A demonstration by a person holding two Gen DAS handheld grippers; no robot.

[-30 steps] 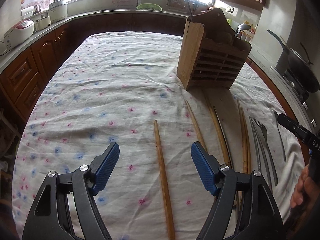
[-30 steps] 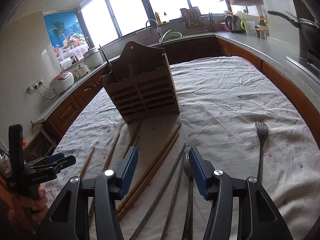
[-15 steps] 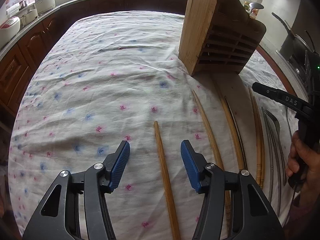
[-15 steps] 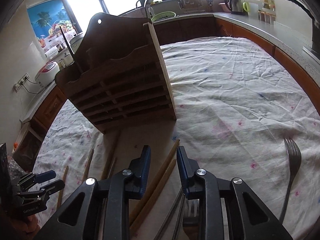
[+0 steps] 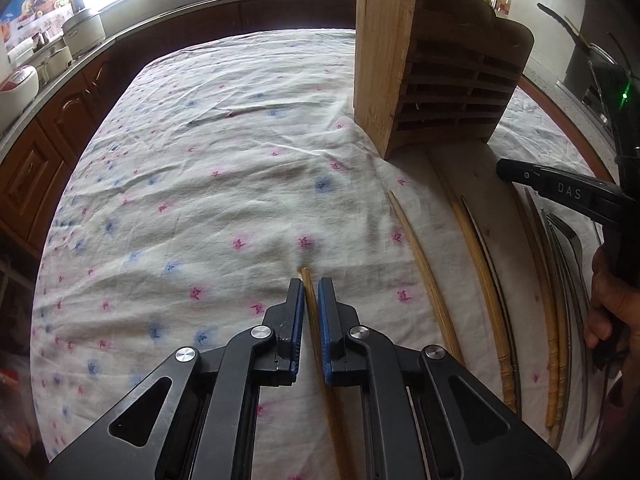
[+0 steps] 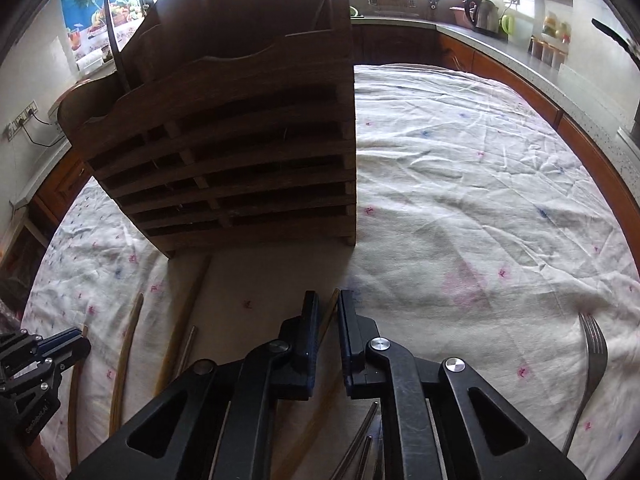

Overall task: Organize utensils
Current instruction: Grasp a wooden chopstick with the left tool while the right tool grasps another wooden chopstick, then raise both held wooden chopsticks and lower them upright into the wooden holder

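Chopsticks lay in a loose row on a flowered tablecloth [image 5: 224, 168] in front of a slatted wooden utensil rack [image 5: 436, 72]. The left gripper [image 5: 311, 296] had just closed on the tip of one wooden chopstick [image 5: 309, 280], the leftmost of the row. The right gripper [image 6: 329, 312] had likewise just closed on a wooden chopstick [image 6: 331, 308] near the rack's foot. A fork [image 6: 594, 356] lay apart at the right. Both grips sat near the tips, so a stick might pivot or slip when lifted.
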